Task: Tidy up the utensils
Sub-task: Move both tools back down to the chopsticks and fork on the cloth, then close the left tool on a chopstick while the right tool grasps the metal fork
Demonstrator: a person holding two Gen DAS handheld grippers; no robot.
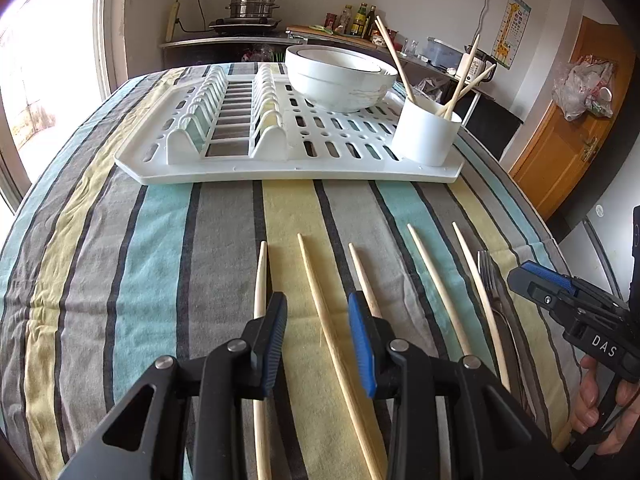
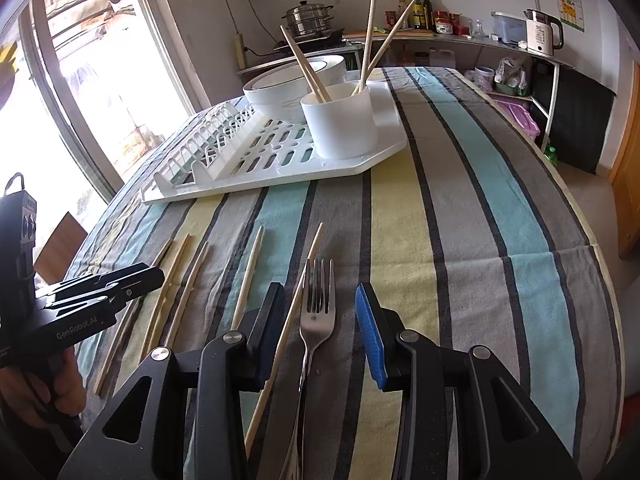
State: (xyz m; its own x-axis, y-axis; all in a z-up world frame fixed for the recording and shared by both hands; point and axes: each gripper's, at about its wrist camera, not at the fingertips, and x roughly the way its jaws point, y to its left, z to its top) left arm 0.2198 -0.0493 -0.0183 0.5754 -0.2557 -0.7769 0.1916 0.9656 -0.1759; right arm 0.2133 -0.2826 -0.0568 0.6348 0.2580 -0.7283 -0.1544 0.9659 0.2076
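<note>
Several wooden chopsticks lie side by side on the striped tablecloth [image 1: 160, 240]. My left gripper [image 1: 317, 300] hovers low over them, open, one chopstick [image 1: 310, 264] running between its blue pads without touching either. My right gripper [image 2: 320, 292] is open too, straddling a metal fork [image 2: 318, 324] and the chopstick [image 2: 296, 300] beside it. Each gripper shows in the other's view: the right gripper [image 1: 536, 280] and the left gripper [image 2: 132, 280]. A white cup [image 1: 426, 136] [image 2: 340, 120] with several chopsticks in it stands on the white dish rack [image 1: 240, 168] [image 2: 240, 188].
A stack of white bowls [image 1: 340, 80] [image 2: 276, 92] sits on the rack behind the cup. The table edge [image 2: 600, 280] drops off to the right. A person's hand [image 1: 592, 400] [image 2: 60, 392] holds each gripper. Behind are a counter with a steamer pot [image 1: 252, 4], bottles and a kettle [image 2: 540, 34].
</note>
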